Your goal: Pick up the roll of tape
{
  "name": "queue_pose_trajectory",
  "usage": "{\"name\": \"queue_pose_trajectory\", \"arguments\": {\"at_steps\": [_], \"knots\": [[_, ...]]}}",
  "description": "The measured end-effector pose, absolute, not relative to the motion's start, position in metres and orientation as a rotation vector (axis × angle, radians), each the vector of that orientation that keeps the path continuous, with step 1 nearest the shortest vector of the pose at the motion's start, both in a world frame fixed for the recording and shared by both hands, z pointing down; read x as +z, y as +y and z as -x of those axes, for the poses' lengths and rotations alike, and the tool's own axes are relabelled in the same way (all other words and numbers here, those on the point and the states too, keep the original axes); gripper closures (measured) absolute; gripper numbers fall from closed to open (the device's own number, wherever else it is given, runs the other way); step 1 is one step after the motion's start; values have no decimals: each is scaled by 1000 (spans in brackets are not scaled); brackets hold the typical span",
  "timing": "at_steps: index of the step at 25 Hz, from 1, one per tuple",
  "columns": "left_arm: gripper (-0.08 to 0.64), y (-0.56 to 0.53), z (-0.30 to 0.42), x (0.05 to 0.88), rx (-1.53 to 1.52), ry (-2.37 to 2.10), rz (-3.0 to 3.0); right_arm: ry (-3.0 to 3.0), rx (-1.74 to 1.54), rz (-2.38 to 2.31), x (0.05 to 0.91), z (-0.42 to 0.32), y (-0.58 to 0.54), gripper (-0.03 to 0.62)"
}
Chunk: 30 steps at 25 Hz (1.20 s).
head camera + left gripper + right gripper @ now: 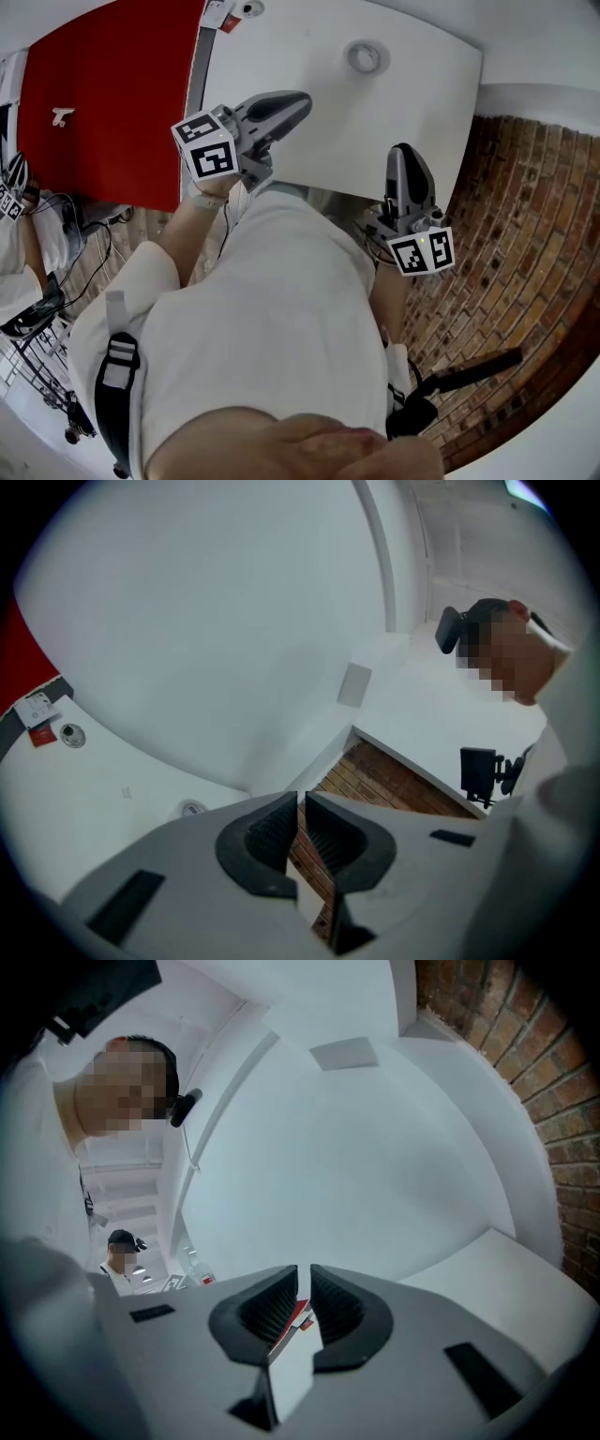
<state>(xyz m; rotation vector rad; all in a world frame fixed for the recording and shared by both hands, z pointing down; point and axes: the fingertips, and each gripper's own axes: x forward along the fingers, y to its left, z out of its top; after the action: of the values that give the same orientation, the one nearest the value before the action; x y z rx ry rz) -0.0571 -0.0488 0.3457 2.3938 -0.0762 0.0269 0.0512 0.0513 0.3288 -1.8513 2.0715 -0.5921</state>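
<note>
The roll of tape point(366, 56) is a small pale ring lying flat on the white table point(412, 103), towards its far side. In the left gripper view the roll of tape point(192, 808) shows small and low, just left of the jaws. My left gripper point(302, 101) hangs over the table's near left part, shut and holding nothing, well short of the roll. My right gripper point(403, 152) is off the table's near edge, to the right and nearer me than the roll. Its jaws stand together with nothing between them. Both grippers point(300, 810) point(304, 1290) point level.
A red panel point(103, 103) adjoins the table on the left. A small card point(220, 14) and a round object point(248, 9) lie at the table's far left edge. Brick floor point(525, 234) lies to the right. A black stand point(459, 380) is near my feet. Other people stand nearby.
</note>
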Motion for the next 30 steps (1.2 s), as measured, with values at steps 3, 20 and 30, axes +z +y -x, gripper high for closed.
{"name": "queue_pose_trajectory", "arguments": {"at_steps": [3,20,30], "knots": [[549,-66,63,352,51,-80,-2397,2072,-595,1870,330,-44,38,546],[549,-112,40,359,125,-152,-2469,2081,-651,1801,350,-59,2,546],[549,-121,-6,387,405,-204,-2569,2077,-744,1681,385,-101,-22,546]]}}
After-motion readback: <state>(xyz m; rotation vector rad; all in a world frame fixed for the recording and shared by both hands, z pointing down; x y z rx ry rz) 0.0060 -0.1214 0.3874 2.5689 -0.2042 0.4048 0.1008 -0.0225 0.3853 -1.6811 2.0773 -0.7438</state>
